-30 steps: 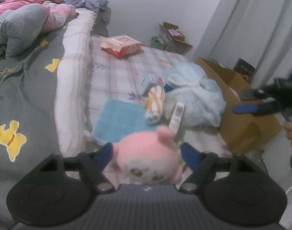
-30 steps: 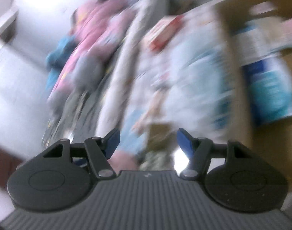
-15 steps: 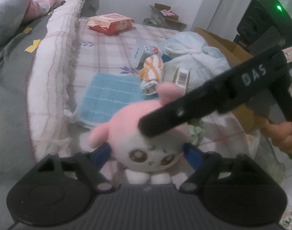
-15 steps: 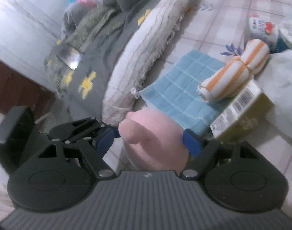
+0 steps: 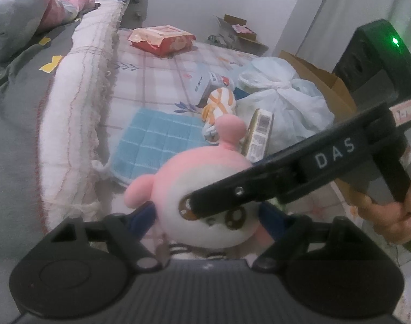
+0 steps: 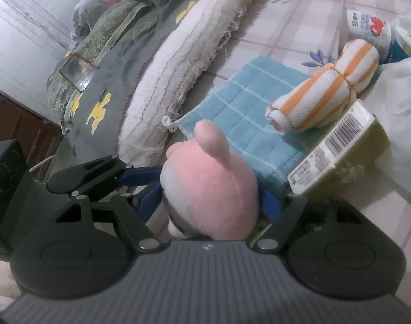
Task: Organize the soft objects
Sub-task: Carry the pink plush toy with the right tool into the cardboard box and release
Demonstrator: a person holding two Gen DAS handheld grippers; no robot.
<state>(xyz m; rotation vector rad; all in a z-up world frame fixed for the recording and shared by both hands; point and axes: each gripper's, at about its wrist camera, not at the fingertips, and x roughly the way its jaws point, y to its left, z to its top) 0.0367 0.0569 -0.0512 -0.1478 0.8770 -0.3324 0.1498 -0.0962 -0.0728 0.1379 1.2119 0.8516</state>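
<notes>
You are holding the pink plush toy (image 5: 205, 189) near the front edge of the bed (image 5: 151, 86), right at the corner of the blue towel (image 5: 156, 140). Your left gripper (image 5: 205, 216) is reaching in from the face side, wide open, with a blue pad sitting on each side of the round head; I cannot tell if the pads are pressing. Your right gripper (image 6: 213, 202) is coming from behind the head. Its jaws have just been closing a little, with the head between them, and both pads look like they are touching it. The toy's ear is pointing up and away from both grippers. The right hand (image 5: 394, 213) is looking nearer to a real hold.
</notes>
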